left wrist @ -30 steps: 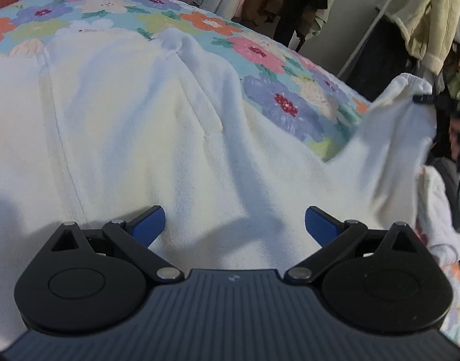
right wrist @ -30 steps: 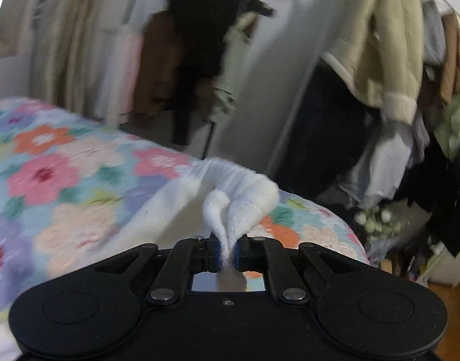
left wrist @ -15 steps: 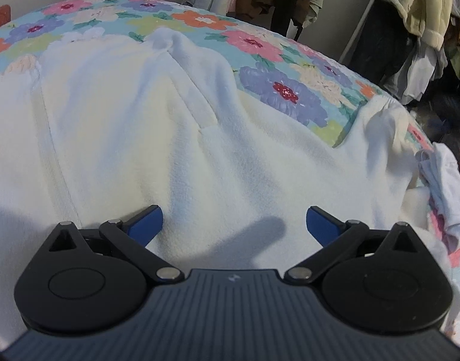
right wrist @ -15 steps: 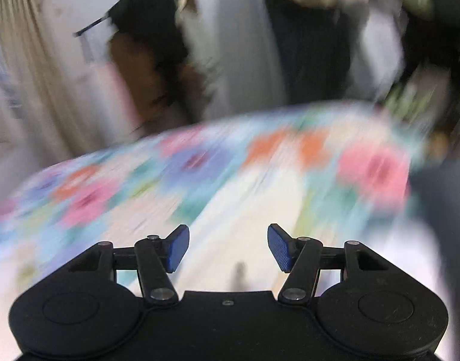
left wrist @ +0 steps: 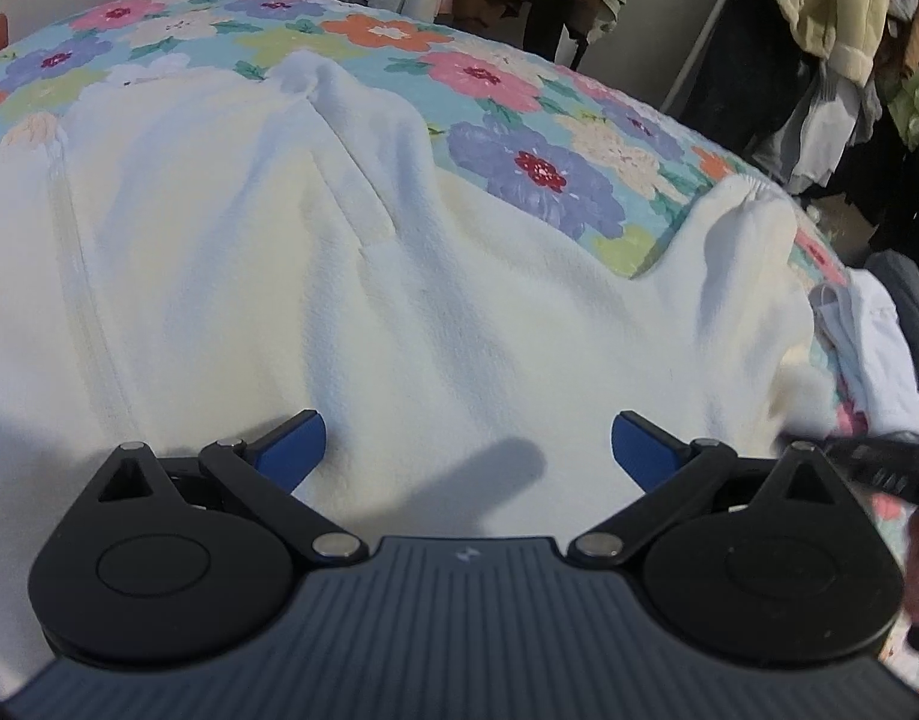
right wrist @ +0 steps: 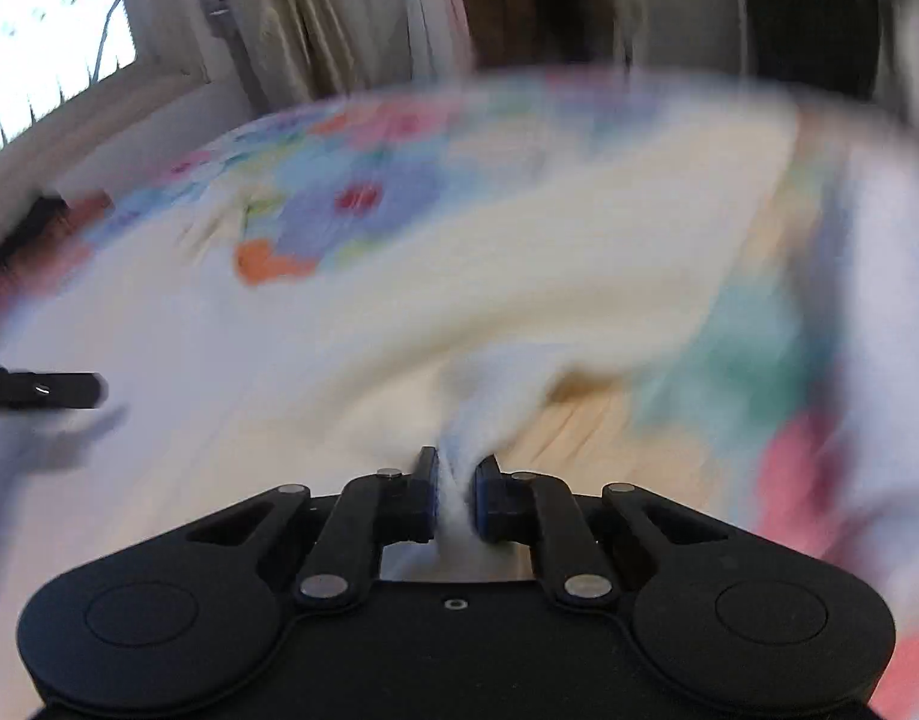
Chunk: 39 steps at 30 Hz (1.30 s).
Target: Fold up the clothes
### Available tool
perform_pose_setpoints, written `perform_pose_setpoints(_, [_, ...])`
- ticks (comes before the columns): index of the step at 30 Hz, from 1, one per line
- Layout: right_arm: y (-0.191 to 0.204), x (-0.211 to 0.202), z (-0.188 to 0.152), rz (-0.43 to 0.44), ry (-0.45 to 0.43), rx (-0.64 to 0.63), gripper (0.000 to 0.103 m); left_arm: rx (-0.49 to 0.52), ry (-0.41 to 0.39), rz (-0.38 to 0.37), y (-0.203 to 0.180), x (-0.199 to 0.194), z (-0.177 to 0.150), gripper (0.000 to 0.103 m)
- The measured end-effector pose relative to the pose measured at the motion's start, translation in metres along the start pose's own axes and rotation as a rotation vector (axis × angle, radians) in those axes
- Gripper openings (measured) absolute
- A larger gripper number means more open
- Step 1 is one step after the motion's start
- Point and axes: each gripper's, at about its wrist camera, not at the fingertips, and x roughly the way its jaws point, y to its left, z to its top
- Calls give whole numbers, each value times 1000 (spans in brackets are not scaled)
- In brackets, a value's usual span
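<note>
Floral bedspread (left wrist: 537, 174) under white fleece (left wrist: 339, 300), left gripper (left wrist: 466, 441) spread wide, right gripper (right wrist: 456, 489) pinching fleece

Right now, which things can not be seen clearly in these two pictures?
- Right wrist view: motion blur smears the floral bedspread; which part of the white fleece garment the right gripper pinches cannot be told.
- Left wrist view: the left gripper body hides the garment's near edge.
</note>
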Motion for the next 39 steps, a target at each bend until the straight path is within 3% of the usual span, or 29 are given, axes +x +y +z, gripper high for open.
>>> perform_pose_setpoints(3, [-16, -22, -2, -54, -24, 90, 12, 10, 8, 10, 0, -1, 0, 103])
perform_pose_setpoints(7, [-17, 3, -21, -101, 114, 107, 16, 22, 19, 23, -1, -2, 1, 103])
perform_pose_setpoints(11, [-15, 9, -11, -166, 167, 159, 27, 35, 31, 36, -1, -3, 2, 103])
perform_pose_setpoints(13, [-16, 5, -12, -204, 168, 212, 49, 36, 33, 43, 0, -4, 3, 103])
perform_pose_setpoints(14, [-16, 3, -17, -223, 167, 227, 53, 32, 32, 48, 1, -4, 3, 103])
perform_pose_setpoints(17, [-21, -11, -28, -241, 137, 302, 56, 22, 30, 61, 4, -7, 5, 103])
perform_pose_setpoints(20, [-14, -36, -33, -199, 11, 348, 59, 11, 27, 74, 8, -9, 6, 103])
perform_pose_setpoints(24, [18, -46, -15, -117, -86, 229, 59, -3, 24, 91, 13, -12, 9, 103])
perform_pose_setpoints(27, [52, -28, 17, -6, -83, 71, 58, -13, 22, 104, 16, -15, 10, 103])
perform_pose_setpoints(29, [74, -14, 34, 23, -55, 9, 58, -20, 20, 113, 19, -17, 11, 103])
perform_pose_setpoints(32, [102, -8, 41, 82, -36, 8, 58, -29, 20, 128, 19, -21, 13, 103])
perform_pose_setpoints(35, [122, -16, 26, 127, -16, 67, 59, -31, 26, 147, 13, -29, 16, 103])
perform_pose_setpoints(39, [136, -37, 0, 119, 8, 141, 59, -35, 34, 173, 4, -41, 19, 103])
